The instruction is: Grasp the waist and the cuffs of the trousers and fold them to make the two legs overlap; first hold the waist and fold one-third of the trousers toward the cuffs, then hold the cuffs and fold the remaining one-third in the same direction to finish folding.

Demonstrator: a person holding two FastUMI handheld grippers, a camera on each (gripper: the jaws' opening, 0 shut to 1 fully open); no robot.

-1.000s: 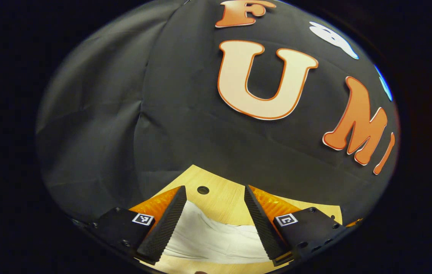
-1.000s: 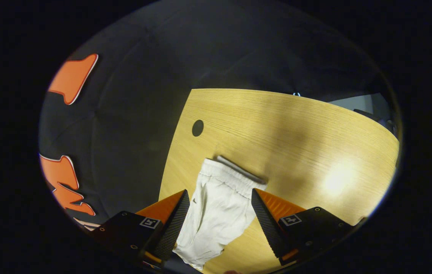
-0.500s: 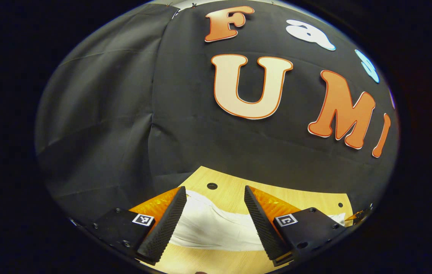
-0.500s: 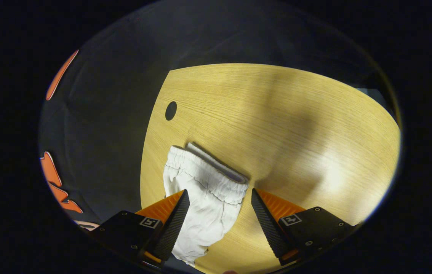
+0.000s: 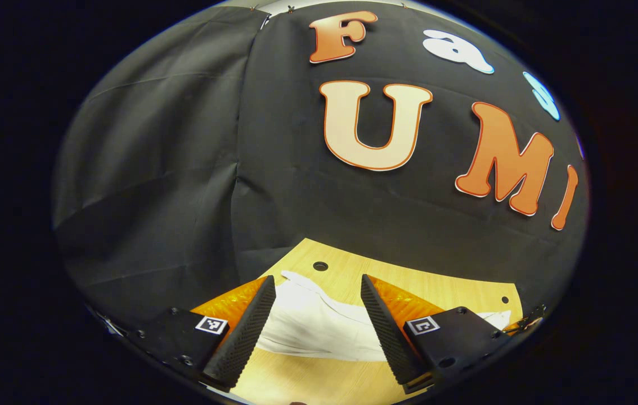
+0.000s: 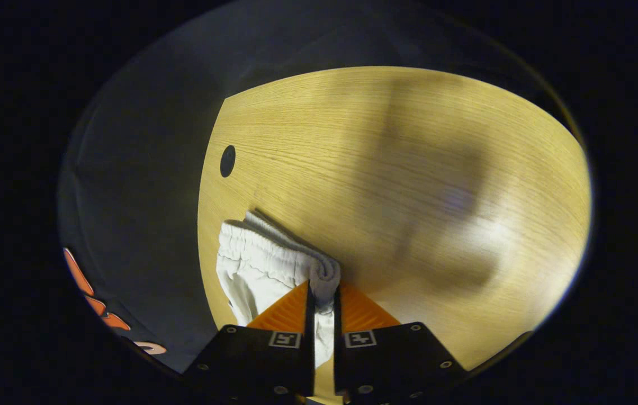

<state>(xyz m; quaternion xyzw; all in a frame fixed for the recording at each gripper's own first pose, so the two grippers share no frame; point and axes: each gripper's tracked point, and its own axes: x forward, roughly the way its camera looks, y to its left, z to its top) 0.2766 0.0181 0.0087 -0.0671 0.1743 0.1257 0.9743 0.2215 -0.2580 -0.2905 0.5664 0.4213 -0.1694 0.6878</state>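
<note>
White trousers (image 5: 319,332) lie flat on the wooden table (image 5: 409,284). In the left gripper view my left gripper (image 5: 318,292) is open, its fingers standing on either side of a trouser leg without touching it. In the right gripper view the gathered elastic waist (image 6: 271,256) of the trousers lies near the table's left edge. My right gripper (image 6: 322,292) is shut on the near corner of that waist, with cloth bunched between both fingers.
Round holes pierce the table (image 6: 409,169) near its edge: one hole (image 6: 228,161) beyond the waist, another hole (image 5: 320,265) beyond the leg. The black booth wall (image 5: 184,169) hangs close behind the table. A broad shadow crosses the wood right of the waist.
My right gripper moved forward onto the waist and shut on it; it was open before. My left gripper stayed open and shifted slightly over the leg.
</note>
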